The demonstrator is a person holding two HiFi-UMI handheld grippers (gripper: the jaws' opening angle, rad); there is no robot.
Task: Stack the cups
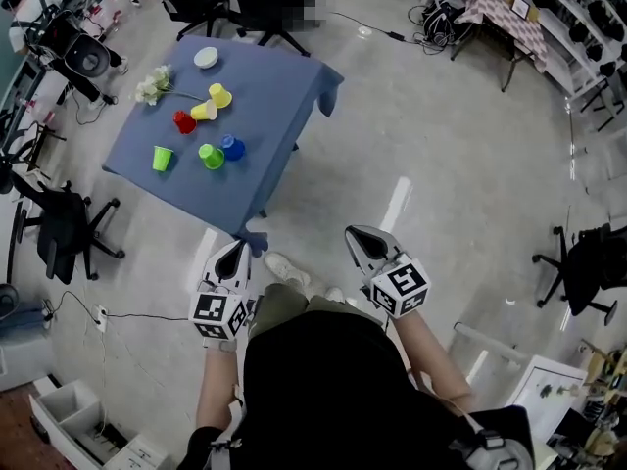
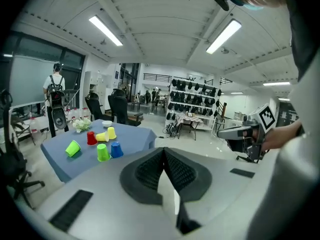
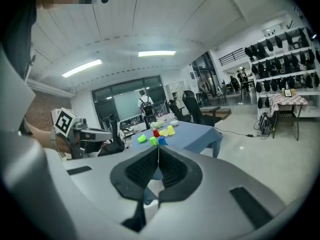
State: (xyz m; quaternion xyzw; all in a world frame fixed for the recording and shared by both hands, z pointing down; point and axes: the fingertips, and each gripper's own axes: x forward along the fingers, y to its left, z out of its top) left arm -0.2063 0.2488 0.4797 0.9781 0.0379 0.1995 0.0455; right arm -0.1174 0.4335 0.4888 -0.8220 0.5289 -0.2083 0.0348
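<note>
Several plastic cups stand on a table with a blue cloth (image 1: 274, 106), far ahead of me. There are a red cup (image 1: 184, 121), two yellow cups (image 1: 220, 95), one of them on its side (image 1: 204, 111), a tipped green cup (image 1: 163, 158), an upright green cup (image 1: 211, 156) and a blue cup (image 1: 232, 147). The left gripper view shows the same group (image 2: 103, 152), small and distant. My left gripper (image 1: 233, 253) and right gripper (image 1: 361, 238) are held in front of my body, well short of the table. Both are shut and empty.
A white bowl (image 1: 206, 58) and a bunch of white flowers (image 1: 154, 86) lie at the table's far side. Black office chairs (image 1: 64, 228) stand to its left and behind it. A person with a backpack (image 2: 54, 86) stands beyond the table. Bare floor lies to the right.
</note>
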